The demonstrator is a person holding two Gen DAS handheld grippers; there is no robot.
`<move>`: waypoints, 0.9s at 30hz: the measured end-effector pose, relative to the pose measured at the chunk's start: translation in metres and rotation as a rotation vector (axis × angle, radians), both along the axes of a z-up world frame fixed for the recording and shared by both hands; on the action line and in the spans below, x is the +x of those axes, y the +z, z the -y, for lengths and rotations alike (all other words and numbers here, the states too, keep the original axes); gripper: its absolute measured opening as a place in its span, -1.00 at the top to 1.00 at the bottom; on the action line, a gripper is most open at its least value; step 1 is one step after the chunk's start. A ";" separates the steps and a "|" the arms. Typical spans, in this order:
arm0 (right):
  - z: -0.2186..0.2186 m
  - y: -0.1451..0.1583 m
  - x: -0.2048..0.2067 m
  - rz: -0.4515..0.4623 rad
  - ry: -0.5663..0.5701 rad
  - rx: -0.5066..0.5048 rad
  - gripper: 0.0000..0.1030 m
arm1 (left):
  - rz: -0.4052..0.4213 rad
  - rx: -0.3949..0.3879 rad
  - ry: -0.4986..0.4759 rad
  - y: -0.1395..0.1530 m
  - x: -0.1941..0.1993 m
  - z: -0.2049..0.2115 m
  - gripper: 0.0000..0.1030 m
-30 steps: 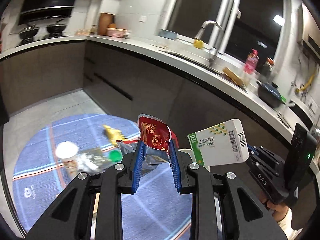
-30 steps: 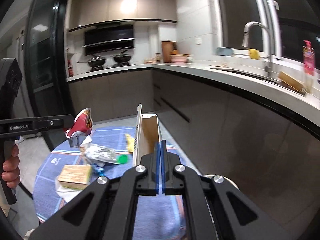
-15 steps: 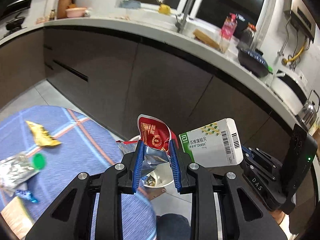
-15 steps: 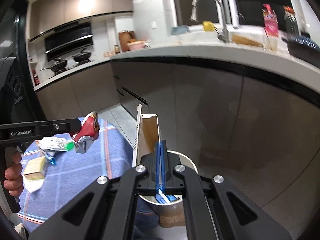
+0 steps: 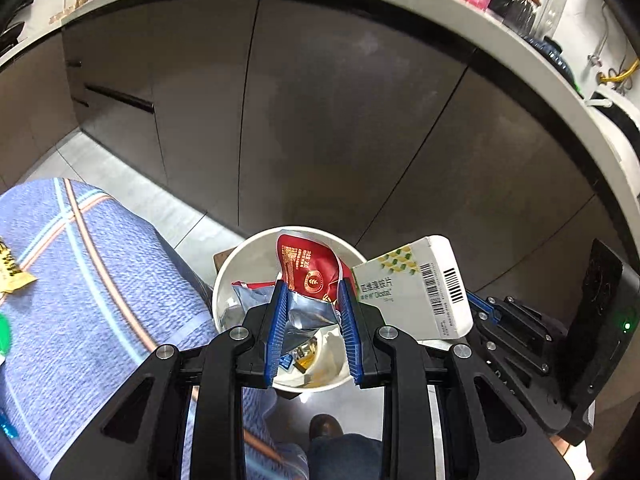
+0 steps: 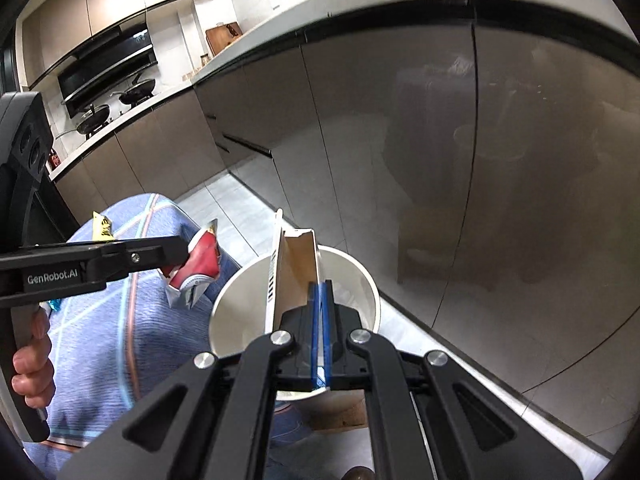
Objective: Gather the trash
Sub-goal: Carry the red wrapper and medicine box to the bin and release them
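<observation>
My left gripper (image 5: 313, 300) is shut on a red and silver snack wrapper (image 5: 306, 268) and holds it over the white round bin (image 5: 224, 276), which has trash inside. My right gripper (image 6: 320, 292) is shut on the flap of a white medicine box (image 6: 294, 276), held upright above the same bin (image 6: 236, 312). The box also shows in the left wrist view (image 5: 416, 292) at the bin's right rim. The left gripper with the wrapper (image 6: 198, 264) shows at left in the right wrist view, beside the bin's rim.
A round table with a blue checked cloth (image 5: 80, 280) lies to the left, with a yellow wrapper (image 5: 12, 272) and other litter on it. Dark kitchen cabinets (image 5: 320, 100) stand behind the bin. A shoe (image 5: 324, 426) shows on the floor below.
Both grippers have swung right from over the table to above the white bin, carrying the wrapper and the box. Both stay shut on their items.
</observation>
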State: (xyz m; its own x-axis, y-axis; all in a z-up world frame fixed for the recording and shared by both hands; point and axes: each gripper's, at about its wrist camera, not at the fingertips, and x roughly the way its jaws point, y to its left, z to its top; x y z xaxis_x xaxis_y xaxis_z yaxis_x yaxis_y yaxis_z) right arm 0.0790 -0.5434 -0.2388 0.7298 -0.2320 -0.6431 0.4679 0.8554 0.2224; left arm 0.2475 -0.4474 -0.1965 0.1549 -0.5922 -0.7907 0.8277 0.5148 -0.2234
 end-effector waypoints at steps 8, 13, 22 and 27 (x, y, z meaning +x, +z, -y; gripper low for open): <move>0.018 -0.036 0.022 -0.036 0.027 0.073 0.92 | 0.011 0.069 0.014 -0.028 0.011 0.023 0.50; 0.026 -0.053 0.031 -0.067 0.045 0.088 0.91 | 0.030 0.094 0.025 -0.038 0.018 0.024 0.44; 0.023 -0.057 0.035 -0.072 0.072 0.051 0.58 | 0.095 0.069 0.064 -0.033 0.017 0.028 -0.23; 0.020 -0.049 0.025 -0.045 0.089 0.022 0.21 | 0.113 0.023 0.109 -0.019 0.024 0.018 -0.64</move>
State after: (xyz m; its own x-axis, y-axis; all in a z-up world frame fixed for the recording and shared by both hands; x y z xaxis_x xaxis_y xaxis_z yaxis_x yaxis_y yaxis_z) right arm 0.1043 -0.5638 -0.2879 0.7170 -0.1530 -0.6801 0.4000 0.8893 0.2216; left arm 0.2715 -0.4655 -0.2152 0.3064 -0.5488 -0.7778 0.7856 0.6072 -0.1190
